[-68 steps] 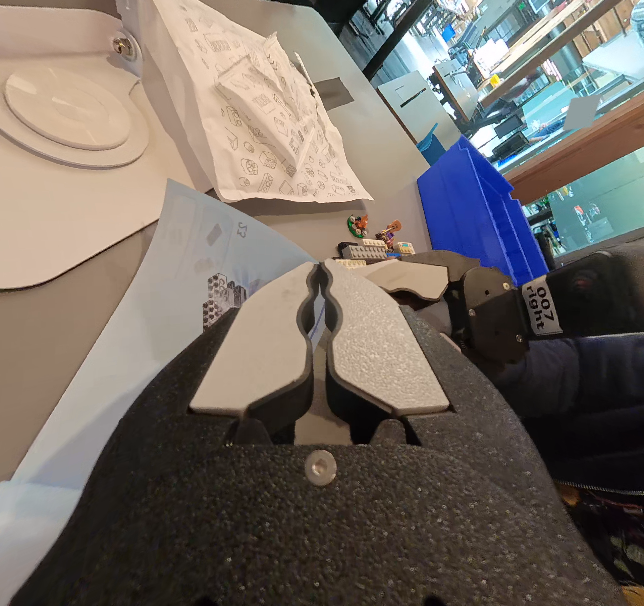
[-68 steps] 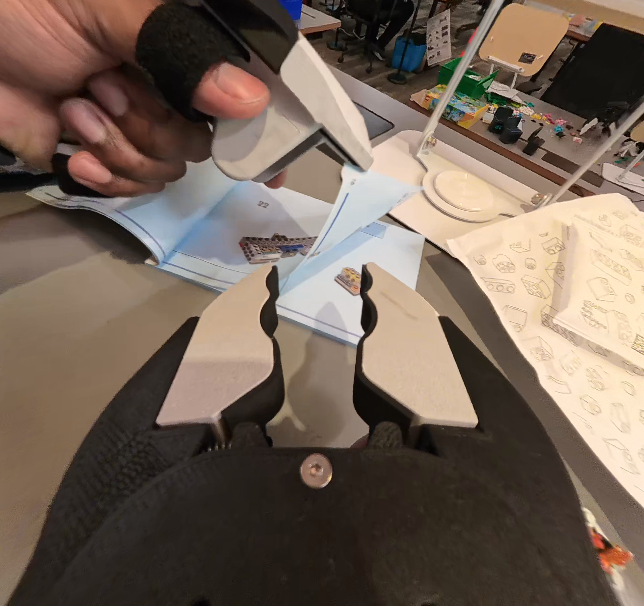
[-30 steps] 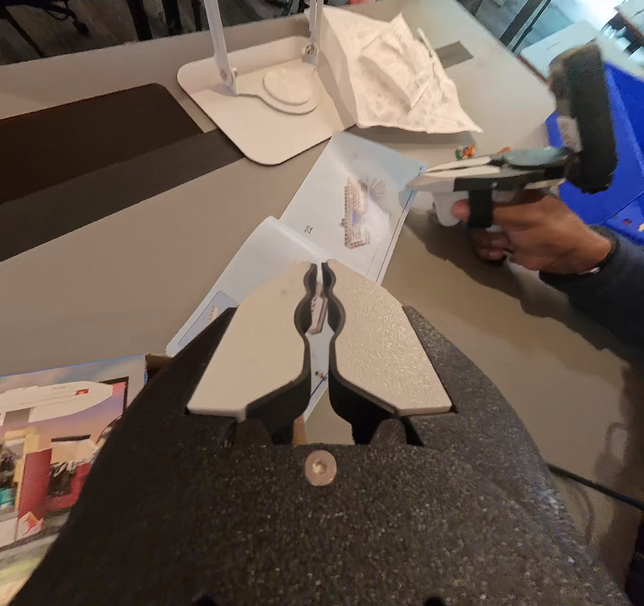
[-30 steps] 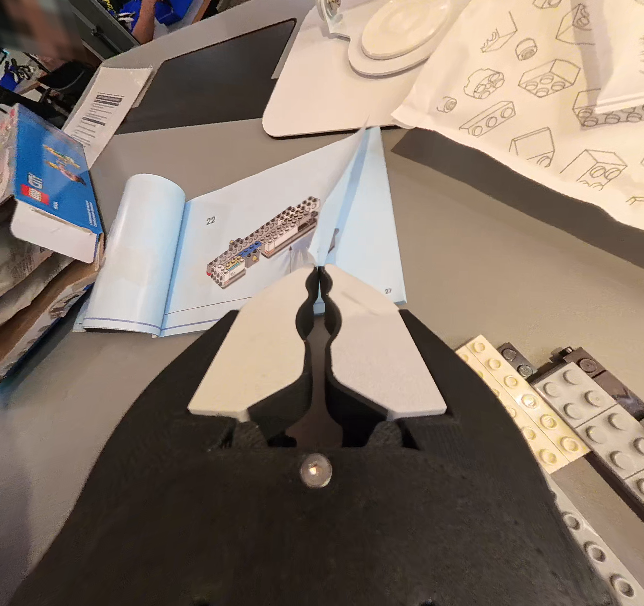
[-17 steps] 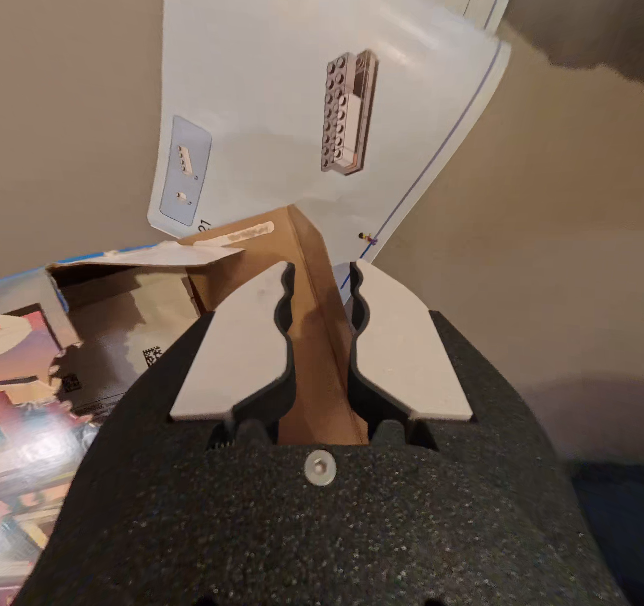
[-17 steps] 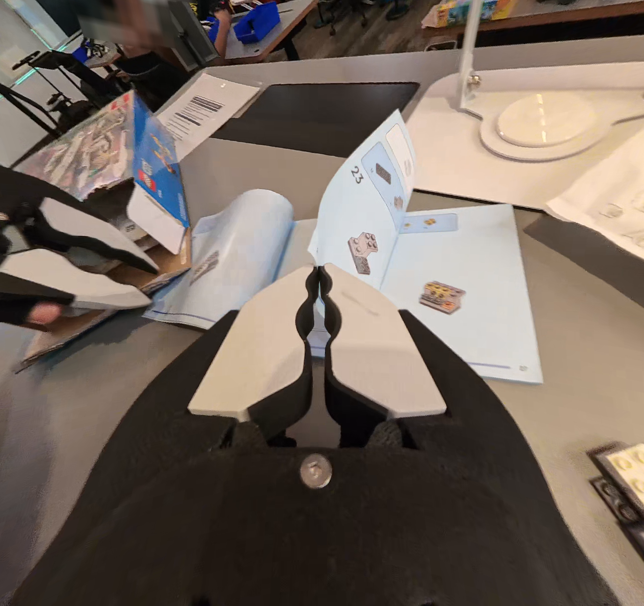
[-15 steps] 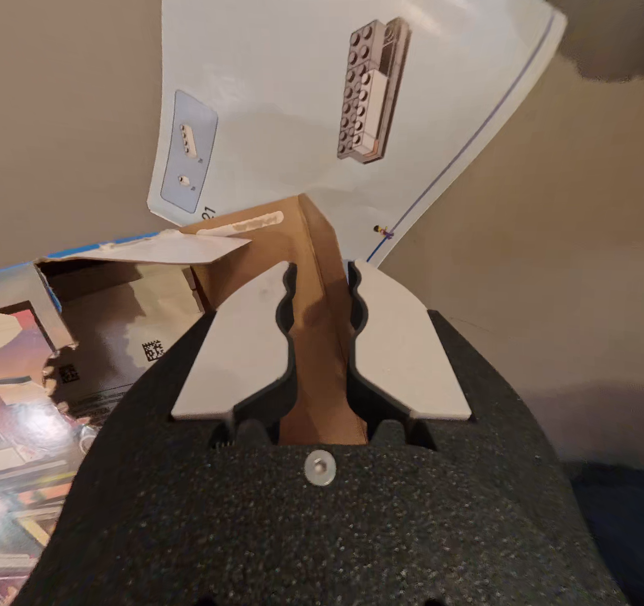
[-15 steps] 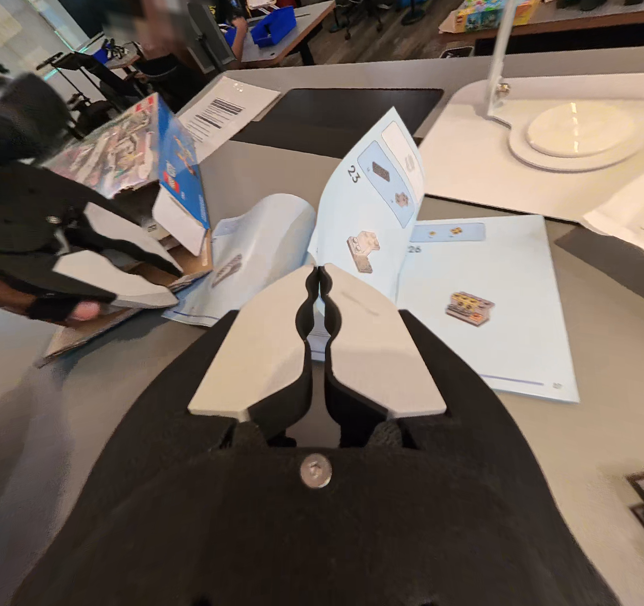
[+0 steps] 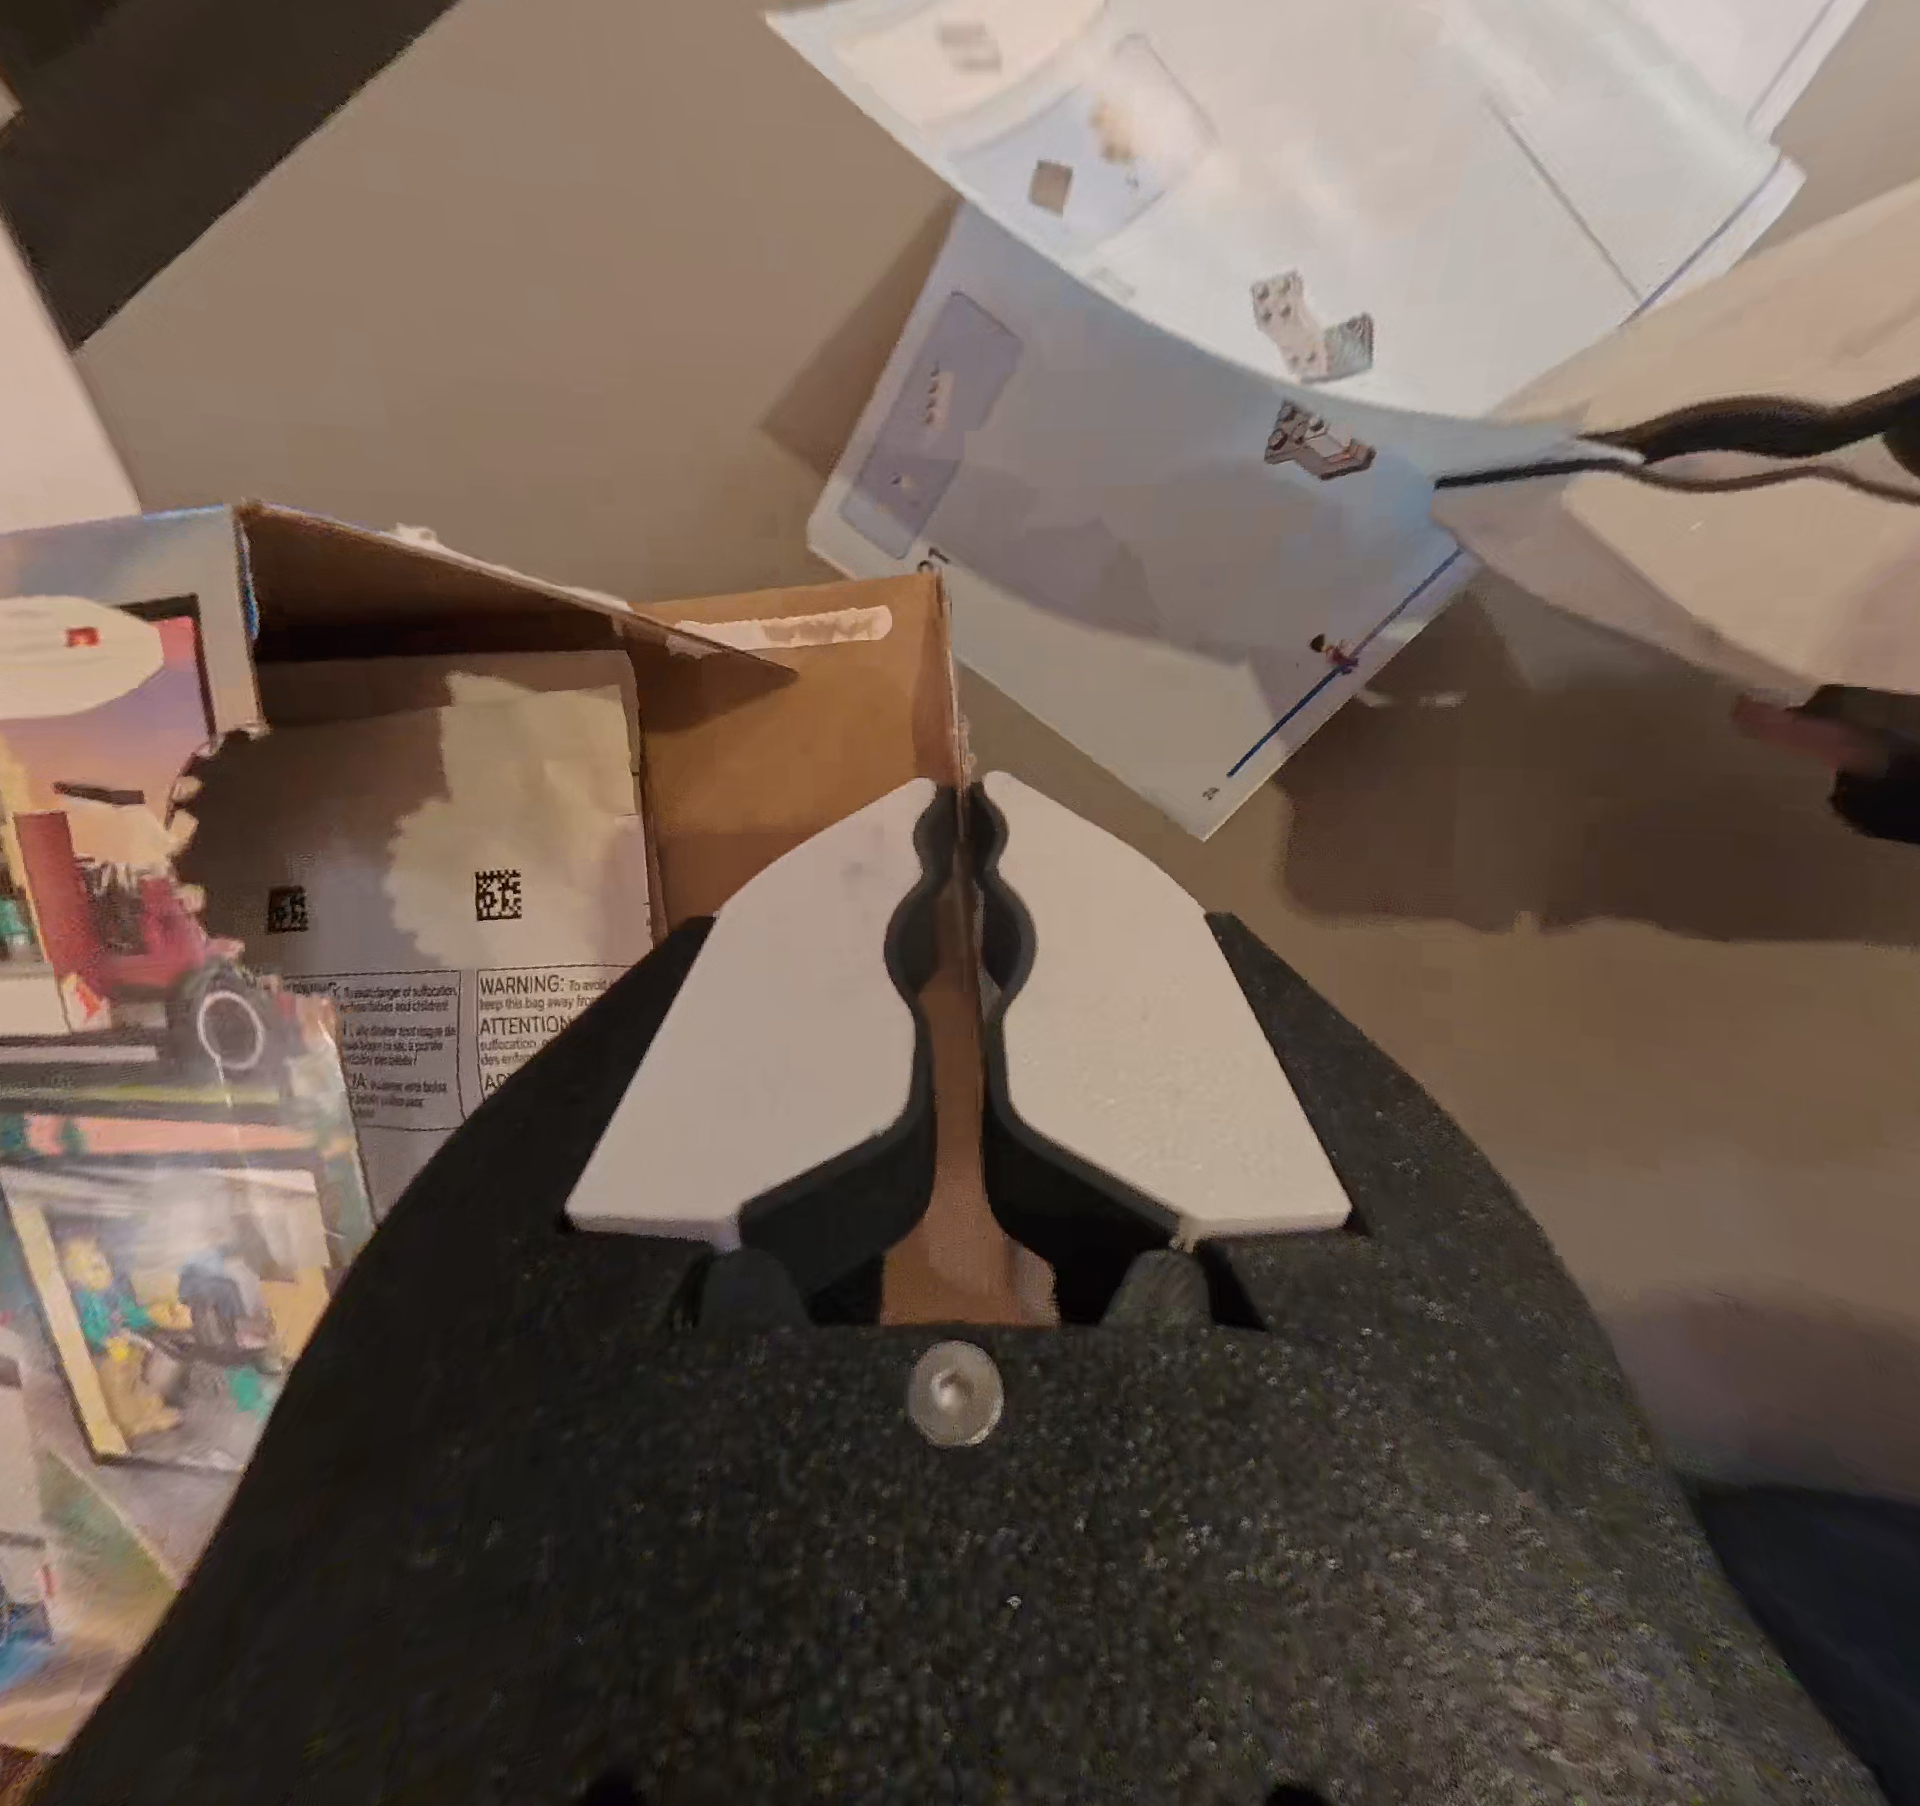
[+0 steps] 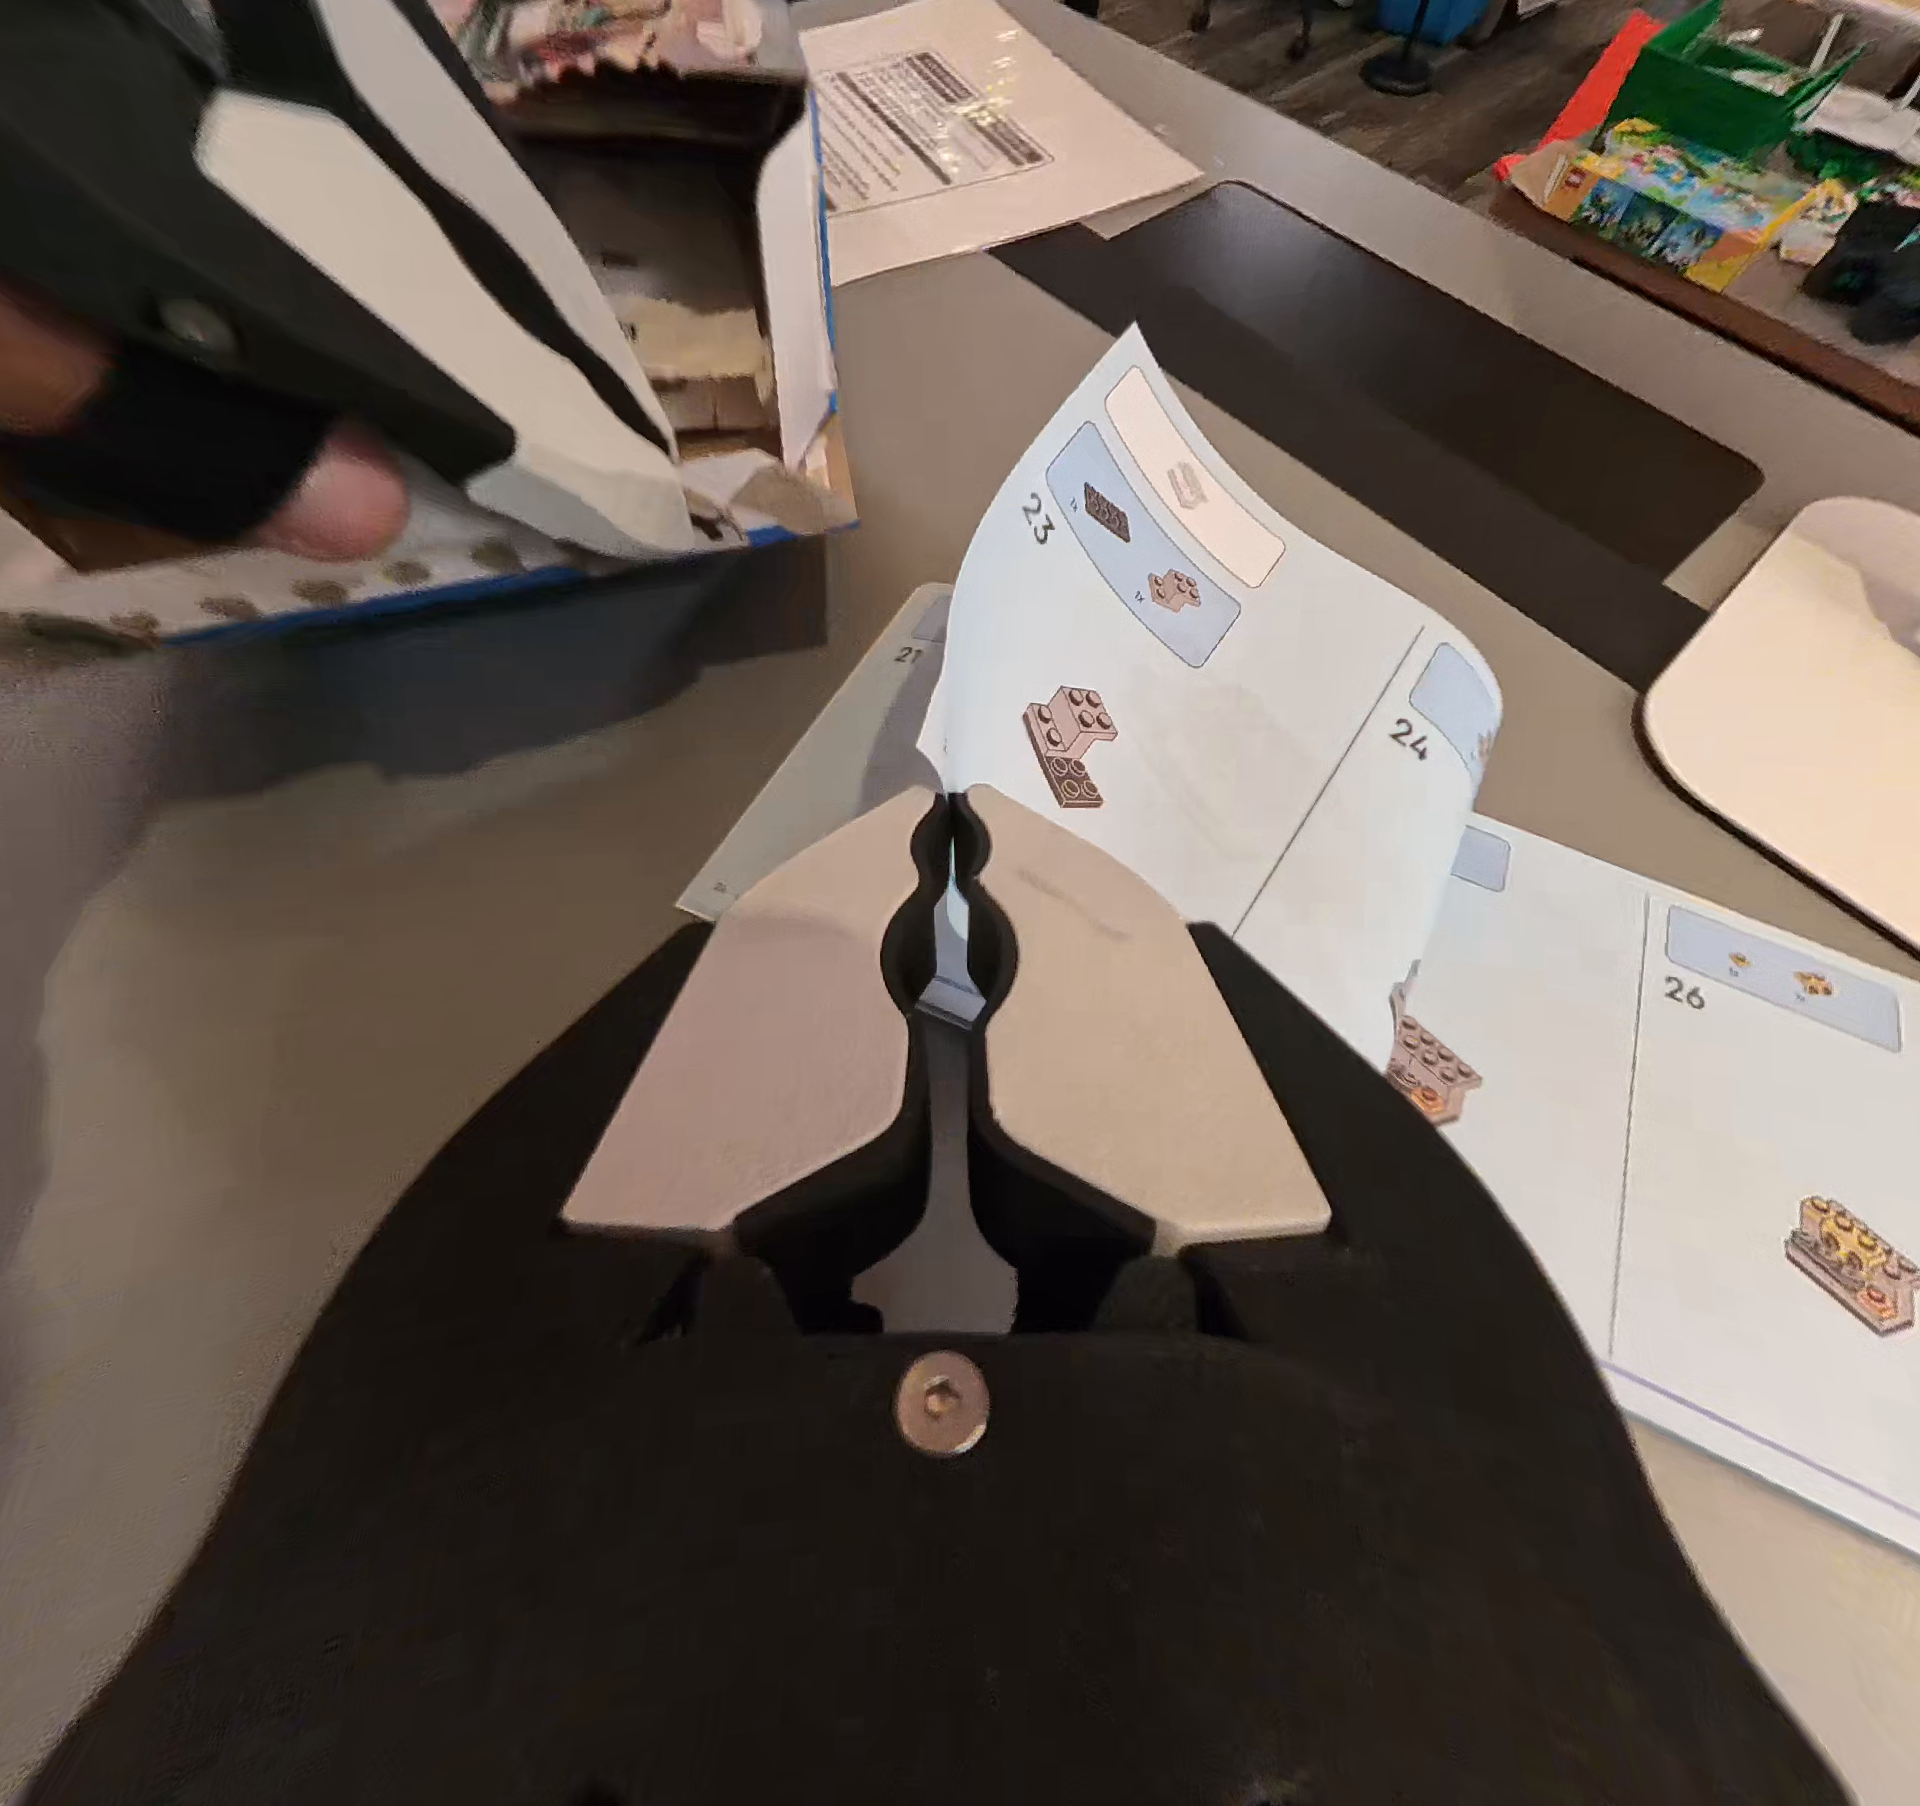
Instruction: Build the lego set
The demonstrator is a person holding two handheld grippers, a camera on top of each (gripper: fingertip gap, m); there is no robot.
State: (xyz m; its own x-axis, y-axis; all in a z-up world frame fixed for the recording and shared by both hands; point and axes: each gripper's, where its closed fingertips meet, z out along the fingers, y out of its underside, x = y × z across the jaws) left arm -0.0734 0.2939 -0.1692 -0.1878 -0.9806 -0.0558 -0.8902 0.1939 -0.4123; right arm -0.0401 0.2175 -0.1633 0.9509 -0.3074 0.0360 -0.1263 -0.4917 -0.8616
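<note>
The left hand-held gripper (image 9: 961,795) pinches the box's brown flap (image 9: 831,707), steadying it beside the booklet (image 10: 1714,1185), whose page (image 10: 1174,717) the right hand-held gripper (image 10: 951,806) pinches upright.

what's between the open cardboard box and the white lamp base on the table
In the right wrist view, the open instruction booklet lies between the cardboard box and the white lamp base, one page lifted by the right gripper. A dark mat sits behind.
</note>
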